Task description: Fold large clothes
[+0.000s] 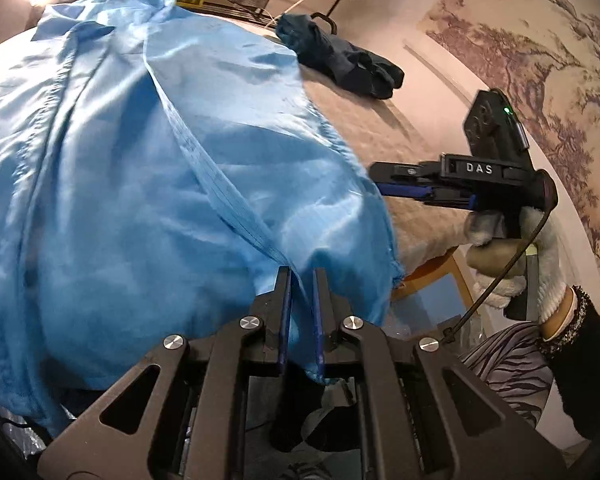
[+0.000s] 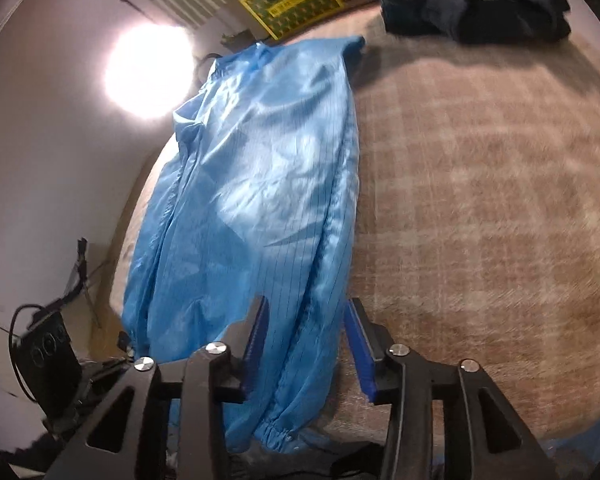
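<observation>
Beige checked cloth covers the table (image 2: pixel 480 184), with a painted wall behind and a dark garment (image 2: pixel 472 4) bundled at the far edge. Left gripper (image 1: pixel 301 276) is clenched on a hem of the blue coat (image 1: pixel 160 168), the fabric pinched between its pads at the near table edge. Right gripper (image 2: pixel 306 328) stands released, jaws apart, with the coat's sleeve lying loose between them but not pressed. From both grippers the coat runs straight away toward the far edge, its long axis along the pointing line, collar end farthest. Judgement: the left hand alone controls the near hem; the right must re-grip before any fold along that axis.
</observation>
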`<action>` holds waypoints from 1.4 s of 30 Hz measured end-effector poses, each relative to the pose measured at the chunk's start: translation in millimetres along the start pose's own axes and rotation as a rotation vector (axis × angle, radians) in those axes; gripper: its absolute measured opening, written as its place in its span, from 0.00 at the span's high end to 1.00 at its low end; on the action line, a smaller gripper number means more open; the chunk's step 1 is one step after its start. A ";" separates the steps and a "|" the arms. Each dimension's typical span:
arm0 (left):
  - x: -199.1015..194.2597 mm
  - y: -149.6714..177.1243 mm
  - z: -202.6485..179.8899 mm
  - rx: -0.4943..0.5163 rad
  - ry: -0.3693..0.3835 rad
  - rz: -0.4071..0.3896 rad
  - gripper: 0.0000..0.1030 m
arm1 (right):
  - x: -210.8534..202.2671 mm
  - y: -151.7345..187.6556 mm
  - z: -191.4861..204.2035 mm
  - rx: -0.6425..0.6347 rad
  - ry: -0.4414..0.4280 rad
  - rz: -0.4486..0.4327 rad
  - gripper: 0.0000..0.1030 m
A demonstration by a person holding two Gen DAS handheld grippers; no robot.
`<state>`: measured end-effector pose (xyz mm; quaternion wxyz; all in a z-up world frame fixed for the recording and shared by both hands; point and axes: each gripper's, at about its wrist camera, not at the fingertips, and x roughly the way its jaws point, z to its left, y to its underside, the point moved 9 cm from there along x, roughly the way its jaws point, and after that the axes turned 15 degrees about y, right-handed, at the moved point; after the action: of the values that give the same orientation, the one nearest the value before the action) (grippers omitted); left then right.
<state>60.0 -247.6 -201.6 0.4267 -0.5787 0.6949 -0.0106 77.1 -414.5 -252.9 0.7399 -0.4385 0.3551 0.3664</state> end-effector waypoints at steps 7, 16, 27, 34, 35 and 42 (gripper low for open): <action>-16.4 13.8 7.5 0.010 -0.061 0.013 0.94 | 19.1 -1.4 15.4 -0.017 -0.012 0.017 0.81; -30.7 -14.0 5.7 0.038 -0.069 -0.086 0.94 | 17.7 -3.0 23.5 -0.048 0.069 -0.011 1.00; 36.9 7.5 3.2 0.022 0.056 0.054 0.94 | -12.4 -8.9 59.1 -0.082 0.036 -0.079 1.00; -25.2 -11.3 6.0 -0.012 0.074 -0.040 0.94 | -18.5 -14.2 102.9 -0.174 0.034 -0.102 1.00; -38.3 -15.4 9.4 -0.019 0.066 -0.060 0.94 | -18.3 -13.9 109.0 -0.197 0.044 -0.107 1.00; -138.1 -36.8 54.4 -0.114 -0.028 -0.263 0.94 | -1.8 -8.2 182.2 -0.402 0.073 -0.112 1.00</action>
<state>117.5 -121.3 -137.2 0.3978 -0.6882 0.6065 -0.0187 120.4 -252.2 -182.0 0.6433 -0.6094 0.2766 0.3719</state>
